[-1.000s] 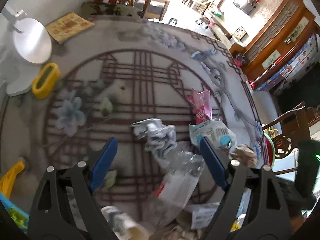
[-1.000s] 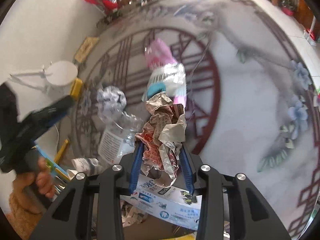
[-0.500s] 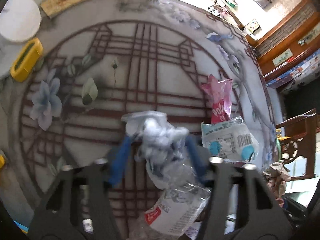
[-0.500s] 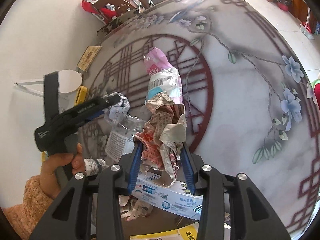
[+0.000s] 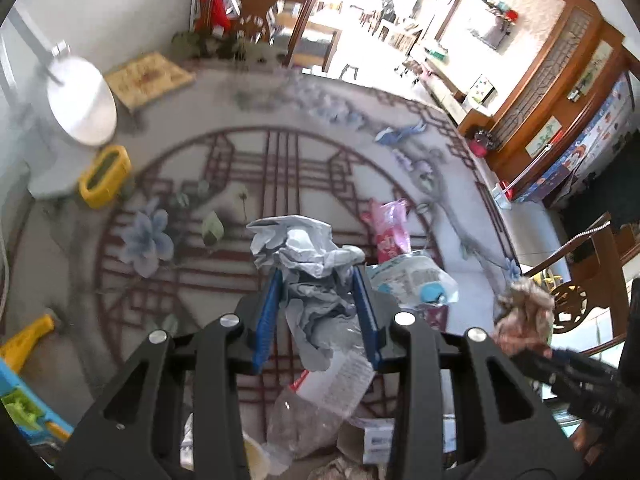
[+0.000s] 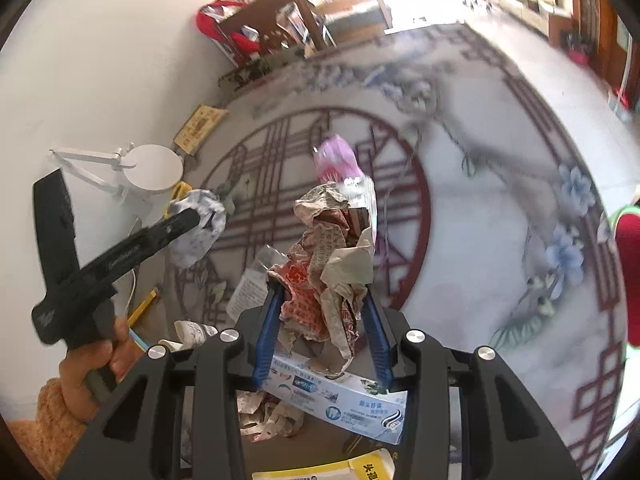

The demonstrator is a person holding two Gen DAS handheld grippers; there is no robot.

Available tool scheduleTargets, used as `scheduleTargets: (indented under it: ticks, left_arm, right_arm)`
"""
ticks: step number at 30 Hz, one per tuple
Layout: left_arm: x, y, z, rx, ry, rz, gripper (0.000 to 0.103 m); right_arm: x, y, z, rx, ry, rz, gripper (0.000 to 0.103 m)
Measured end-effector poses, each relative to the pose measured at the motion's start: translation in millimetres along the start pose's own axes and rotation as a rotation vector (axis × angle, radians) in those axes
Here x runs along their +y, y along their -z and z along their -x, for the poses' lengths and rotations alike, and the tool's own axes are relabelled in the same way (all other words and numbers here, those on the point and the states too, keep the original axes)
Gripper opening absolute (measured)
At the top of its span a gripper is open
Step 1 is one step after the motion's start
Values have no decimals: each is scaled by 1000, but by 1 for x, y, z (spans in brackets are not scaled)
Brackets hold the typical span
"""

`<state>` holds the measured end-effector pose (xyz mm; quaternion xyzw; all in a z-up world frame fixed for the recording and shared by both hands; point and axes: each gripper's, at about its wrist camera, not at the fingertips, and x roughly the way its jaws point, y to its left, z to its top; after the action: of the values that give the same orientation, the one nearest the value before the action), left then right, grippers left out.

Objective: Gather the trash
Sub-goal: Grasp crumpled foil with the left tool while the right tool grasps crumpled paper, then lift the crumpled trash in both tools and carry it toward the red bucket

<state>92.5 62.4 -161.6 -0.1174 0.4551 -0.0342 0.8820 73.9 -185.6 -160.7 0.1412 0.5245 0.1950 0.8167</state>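
My left gripper [image 5: 316, 280] is shut on a crumpled grey-white paper wad [image 5: 308, 256] and holds it above the table; the wad also shows in the right wrist view [image 6: 198, 226]. My right gripper [image 6: 322, 300] is shut on a crumpled brown and red paper wrapper [image 6: 328, 268], lifted off the table; it shows at the right of the left wrist view [image 5: 524, 312]. On the table lie a clear plastic bottle [image 5: 320, 396], a pink packet [image 5: 386, 228] and a white-blue plastic pack [image 5: 412, 280].
A round patterned table [image 5: 280, 168] holds a yellow container [image 5: 105, 176], a white lamp [image 5: 80, 100] and a straw mat [image 5: 148, 78]. A toothpaste box [image 6: 340, 400] and paper scraps [image 6: 268, 416] lie at the near edge. A wooden chair [image 5: 300, 12] stands behind.
My left gripper has closed on the grey-white paper wad and lifted it off the table. My right gripper still holds the brown and red wrapper and has risen a little.
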Motion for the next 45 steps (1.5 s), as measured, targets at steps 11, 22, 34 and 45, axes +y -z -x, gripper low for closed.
scheduleTargets:
  ticks: [11,22,34,45]
  left_arm:
    - [-35,9,34,-43,24,-61,35]
    - [-69,17,37,-42,53,-114,37]
    - [-116,23,25,-23,85,-168,37]
    - [-176,31,13,-13,99,-202,37]
  right_arm:
    - [-5,4,29,-60,-5,11,39]
    - [-26,17,54,-97,2,-34,39]
    - [-65,27,78,-118,25,-87,39]
    - [-116,30,106,-128,42,-120,39]
